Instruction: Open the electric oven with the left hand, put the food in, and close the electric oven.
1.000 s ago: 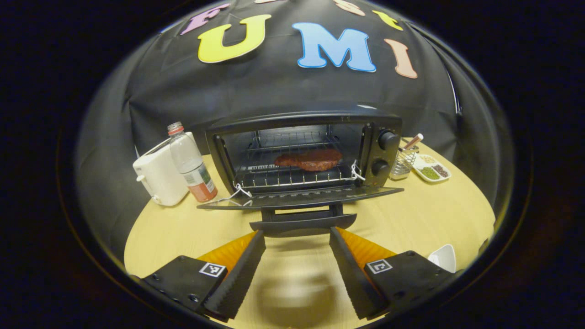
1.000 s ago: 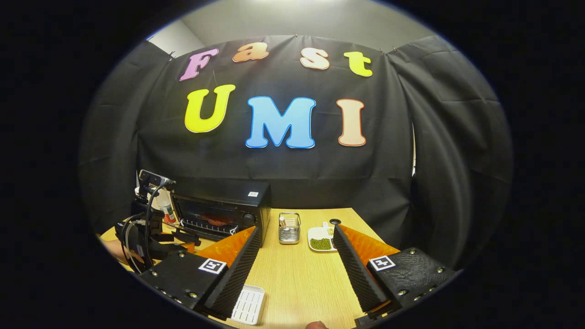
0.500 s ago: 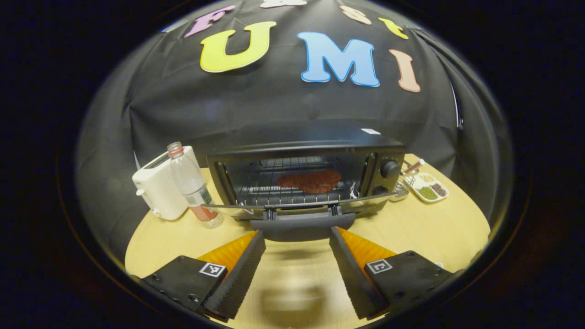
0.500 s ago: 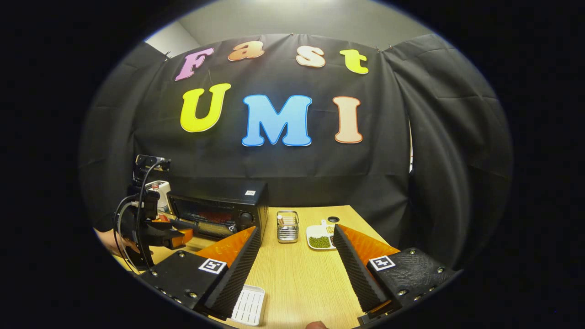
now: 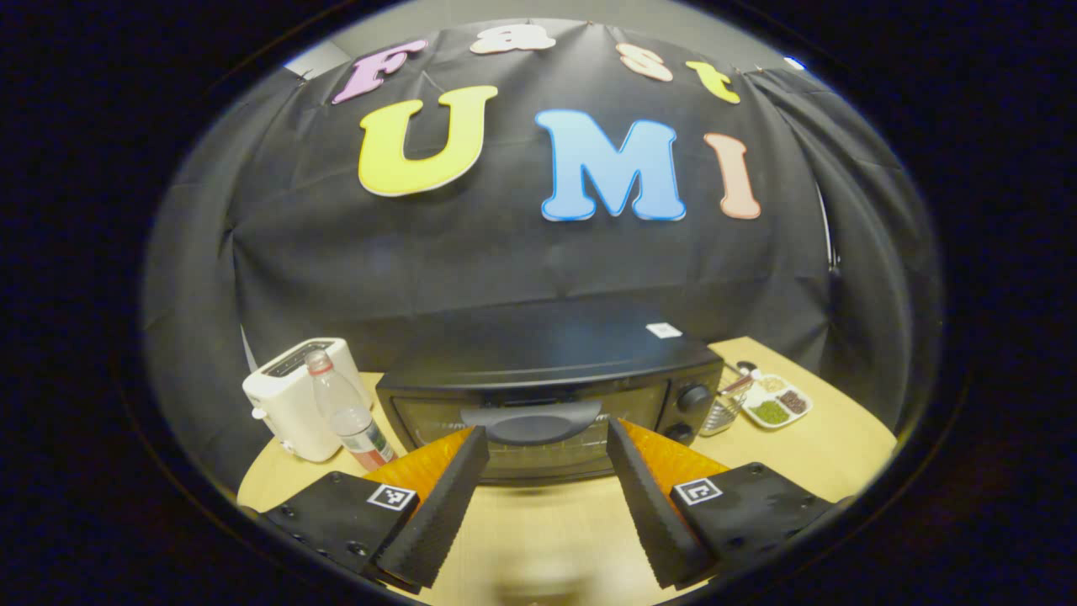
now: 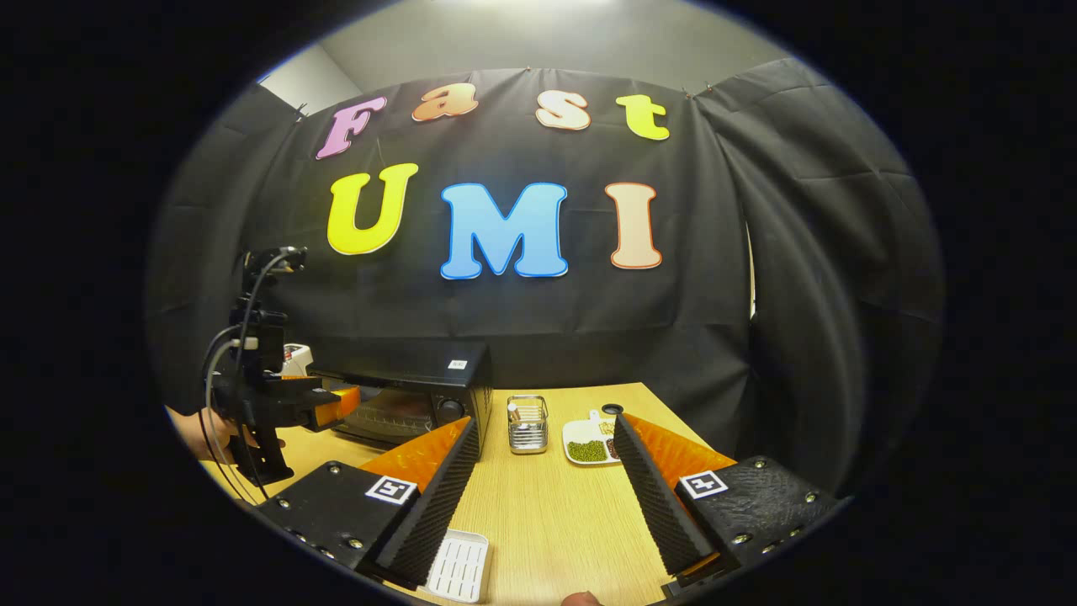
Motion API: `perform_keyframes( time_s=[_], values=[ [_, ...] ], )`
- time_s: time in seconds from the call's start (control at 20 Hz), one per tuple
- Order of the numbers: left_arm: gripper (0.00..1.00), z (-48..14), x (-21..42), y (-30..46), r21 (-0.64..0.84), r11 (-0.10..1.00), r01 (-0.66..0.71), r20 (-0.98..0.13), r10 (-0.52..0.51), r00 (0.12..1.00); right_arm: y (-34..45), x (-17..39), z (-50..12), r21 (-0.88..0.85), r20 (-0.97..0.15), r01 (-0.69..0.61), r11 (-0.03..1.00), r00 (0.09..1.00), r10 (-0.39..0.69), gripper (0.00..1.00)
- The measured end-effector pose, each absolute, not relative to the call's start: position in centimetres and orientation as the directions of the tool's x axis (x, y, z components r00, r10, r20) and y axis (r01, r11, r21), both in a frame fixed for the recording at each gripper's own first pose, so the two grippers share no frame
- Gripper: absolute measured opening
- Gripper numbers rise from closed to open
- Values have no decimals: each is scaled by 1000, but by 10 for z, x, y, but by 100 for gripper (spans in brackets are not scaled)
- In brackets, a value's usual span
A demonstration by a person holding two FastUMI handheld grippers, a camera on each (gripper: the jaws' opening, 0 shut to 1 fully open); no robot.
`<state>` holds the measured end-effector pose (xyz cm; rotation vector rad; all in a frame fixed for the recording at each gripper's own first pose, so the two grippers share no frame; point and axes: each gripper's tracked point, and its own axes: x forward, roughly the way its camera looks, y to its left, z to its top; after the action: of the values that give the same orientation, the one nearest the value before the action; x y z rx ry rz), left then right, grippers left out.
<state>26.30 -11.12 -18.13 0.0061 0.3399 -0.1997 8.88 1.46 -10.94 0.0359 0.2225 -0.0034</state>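
Observation:
The black electric oven (image 5: pixel 547 358) stands on the wooden table (image 5: pixel 808 454) with its door up against the front. The door handle (image 5: pixel 538 418) lies right at my left gripper (image 5: pixel 546 429), whose fingers stand open on either side of it. The dark glass hides the food inside. In the right gripper view the oven (image 6: pixel 412 374) is at the far left, with the left gripper (image 6: pixel 332 404) at its front and a hand (image 6: pixel 198 433) holding that gripper. My right gripper (image 6: pixel 545 421) hangs open over the table with nothing in it.
A white toaster (image 5: pixel 290 396) and a plastic bottle (image 5: pixel 345 412) stand left of the oven. A wire basket (image 6: pixel 527 423) and a dish of beans (image 6: pixel 587 443) sit to its right. A white ribbed tray (image 6: pixel 458 566) lies near the table's front.
The oven door swung up from flat open to upright, with the left gripper rising behind its handle. The brown food went out of sight behind the glass. The right gripper barely moved.

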Motion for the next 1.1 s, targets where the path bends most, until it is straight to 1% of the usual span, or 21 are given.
perform_keyframes(
  time_s=[0.1,0.15,0.25,0.35,0.55,0.65,0.8,0.95,1.1],
  values=[
    [95,-154,247,-117,-30,980,195,-289,-195,937,6,86,-100,25,-195,3,1000,981,2,98],
    [100,-142,238,-120,-37,982,186,-270,-190,944,2,85,-93,27,-176,-6,1000,984,11,98],
    [91,-115,215,-122,-64,985,158,-229,-169,959,-5,83,-85,31,-141,-26,999,989,30,98],
    [100,-94,188,-119,-74,990,117,-202,-130,971,-17,78,-81,41,-128,-38,998,991,43,98],
    [100,-68,135,-102,-37,999,29,-178,-35,983,-23,69,-78,113,-110,-114,987,986,127,98],
    [100,-56,111,-97,-15,1000,12,-162,-14,987,-31,67,-79,115,-118,-119,986,984,133,98],
    [100,-37,80,-90,-2,1000,13,-103,-13,995,-38,56,-74,135,-106,-116,984,986,130,98],
    [100,-35,52,-83,-17,1000,8,-90,-10,996,-39,43,-71,154,-104,-112,982,986,129,98],
    [100,-36,38,-71,-2,1000,10,-76,-10,997,-36,28,-69,160,-110,-109,981,986,128,98]
  ],
)
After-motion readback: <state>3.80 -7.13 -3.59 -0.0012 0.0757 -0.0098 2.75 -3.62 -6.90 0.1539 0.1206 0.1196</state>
